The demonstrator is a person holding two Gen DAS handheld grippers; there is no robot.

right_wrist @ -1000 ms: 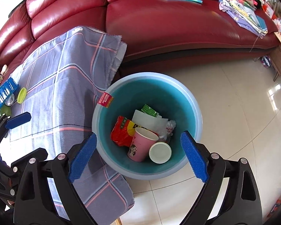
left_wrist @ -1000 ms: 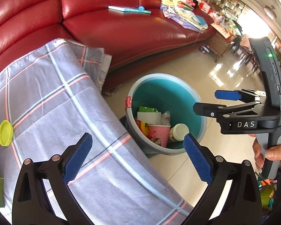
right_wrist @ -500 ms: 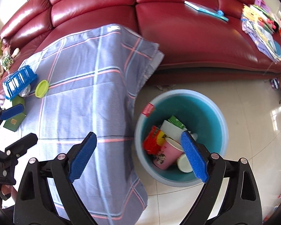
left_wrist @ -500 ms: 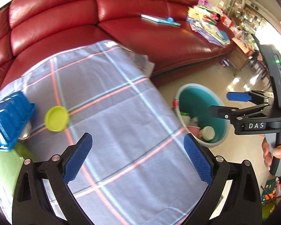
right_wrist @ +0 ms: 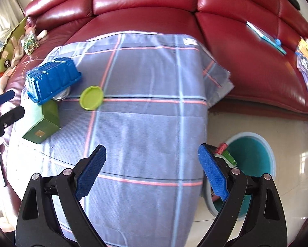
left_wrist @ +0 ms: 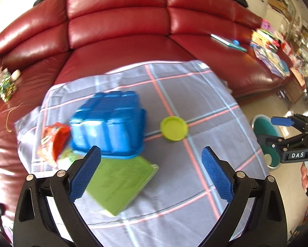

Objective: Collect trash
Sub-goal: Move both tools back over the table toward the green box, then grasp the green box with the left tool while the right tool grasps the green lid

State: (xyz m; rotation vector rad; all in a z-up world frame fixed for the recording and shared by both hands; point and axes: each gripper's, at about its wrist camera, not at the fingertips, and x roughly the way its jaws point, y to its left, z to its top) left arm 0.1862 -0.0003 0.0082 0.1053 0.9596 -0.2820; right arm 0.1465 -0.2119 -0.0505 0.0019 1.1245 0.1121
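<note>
From the left wrist, the left gripper (left_wrist: 151,171) hangs wide open and empty above the checked cloth (left_wrist: 174,185), over the green box (left_wrist: 121,183) and blue tray (left_wrist: 108,125), likely lining up a pickup (orange wrapper (left_wrist: 53,142) alongside). From the right wrist, the right gripper (right_wrist: 152,170) is also spread and empty, with the green lid (right_wrist: 91,98) ahead and the teal bin (right_wrist: 254,150) on the floor beside the cloth, handy for drops.

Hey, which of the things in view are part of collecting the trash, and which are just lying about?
For the job:
blue plastic tray
yellow-green lid
green box
red snack wrapper
teal bin

Lying about:
plaid cloth
red sofa
book
plush toy
</note>
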